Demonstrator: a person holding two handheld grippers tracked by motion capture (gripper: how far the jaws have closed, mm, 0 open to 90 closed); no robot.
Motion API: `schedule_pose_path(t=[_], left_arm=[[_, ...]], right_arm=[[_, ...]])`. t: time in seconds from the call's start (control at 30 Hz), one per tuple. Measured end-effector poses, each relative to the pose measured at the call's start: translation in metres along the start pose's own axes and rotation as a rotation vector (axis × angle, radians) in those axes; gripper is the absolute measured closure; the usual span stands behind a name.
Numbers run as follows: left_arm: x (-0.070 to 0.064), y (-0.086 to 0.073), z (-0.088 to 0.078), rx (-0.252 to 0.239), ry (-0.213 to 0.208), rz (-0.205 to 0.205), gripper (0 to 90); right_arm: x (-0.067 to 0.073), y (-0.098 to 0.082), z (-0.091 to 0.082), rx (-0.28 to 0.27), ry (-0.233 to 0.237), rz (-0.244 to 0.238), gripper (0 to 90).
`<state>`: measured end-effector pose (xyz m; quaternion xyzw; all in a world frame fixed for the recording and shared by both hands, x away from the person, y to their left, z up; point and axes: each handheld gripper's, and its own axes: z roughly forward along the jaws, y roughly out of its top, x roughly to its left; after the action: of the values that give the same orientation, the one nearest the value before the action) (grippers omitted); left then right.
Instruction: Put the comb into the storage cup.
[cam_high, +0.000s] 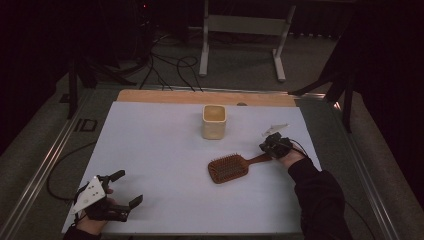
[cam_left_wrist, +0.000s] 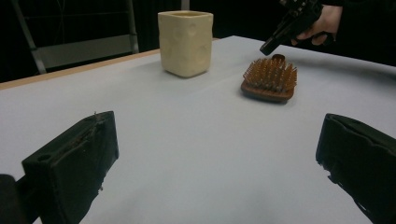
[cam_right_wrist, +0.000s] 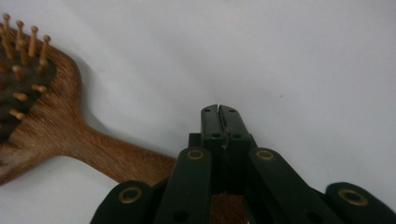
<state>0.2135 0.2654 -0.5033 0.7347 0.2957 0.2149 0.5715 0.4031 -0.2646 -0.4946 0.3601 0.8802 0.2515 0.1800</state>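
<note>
- Our right gripper (cam_high: 272, 145) sits at the end of the hairbrush (cam_high: 229, 168) handle; in the right gripper view its jaws are pressed together with no gap, and the wooden handle (cam_right_wrist: 116, 156) runs under and behind them, so we judge they are closed over or beside the handle, not clamped on it. Can't confirm contact.
- The hairbrush lies bristles up on the white table (cam_high: 160, 150), right of centre, head toward us and handle pointing to the right gripper; the cream cup (cam_high: 214, 121) stands upright well apart, farther back.
- Our left gripper (cam_high: 122, 195) rests near the front-left corner, jaws spread wide, nothing between them; the left gripper view looks across bare table toward cup (cam_left_wrist: 186, 42) and brush (cam_left_wrist: 270, 81).
- Step in hand, as we read it: grasp the brush by its handle.
- To do it well: open the right jaws first, lower them so the handle sits between the pads, mid-handle rather than at the tip, then close squarely across the narrow width.
- Risk: closing on the tip lets the heavy head swing or twist out.
- Keep the left gripper parked clear.
</note>
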Motion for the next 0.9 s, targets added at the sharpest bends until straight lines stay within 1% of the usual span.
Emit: schedule_pose_path(t=[0.03, 0.17, 0.23, 0.53, 0.6, 0.63, 0.67, 0.7, 0.9], left_arm=[[0.0, 0.0, 0.0, 0.0, 0.0, 0.001, 0.0], [0.0, 0.0, 0.0, 0.0, 0.0, 0.0, 0.0], [0.0, 0.0, 0.0, 0.0, 0.0, 0.0, 0.0], [0.0, 0.0, 0.0, 0.001, -0.002, 0.002, 0.0], [0.0, 0.0, 0.0, 0.001, -0.001, 0.001, 0.0], [0.0, 0.0, 0.0, 0.0, -0.002, 0.001, 0.0], [0.0, 0.0, 0.0, 0.0, -0.002, 0.001, 0.0], [0.0, 0.0, 0.0, 0.0, -0.003, 0.001, 0.0], [0.0, 0.0, 0.0, 0.0, -0.002, 0.0, 0.0]], right_arm=[[0.0, 0.0, 0.0, 0.003, 0.0, -0.006, 90.0], [0.0, -0.002, 0.001, 0.011, 0.007, -0.005, 90.0], [0.0, -0.004, 0.002, 0.025, 0.015, -0.008, 90.0], [0.002, -0.009, 0.002, 0.039, 0.028, -0.019, 90.0], [0.005, -0.012, 0.0, 0.037, 0.035, -0.019, 90.0], [0.006, -0.014, -0.002, 0.038, 0.046, -0.011, 90.0], [0.006, -0.015, -0.002, 0.032, 0.053, -0.012, 90.0], [0.007, -0.017, -0.003, 0.038, 0.059, -0.012, 90.0], [0.013, -0.025, -0.007, 0.039, 0.075, -0.02, 90.0]])
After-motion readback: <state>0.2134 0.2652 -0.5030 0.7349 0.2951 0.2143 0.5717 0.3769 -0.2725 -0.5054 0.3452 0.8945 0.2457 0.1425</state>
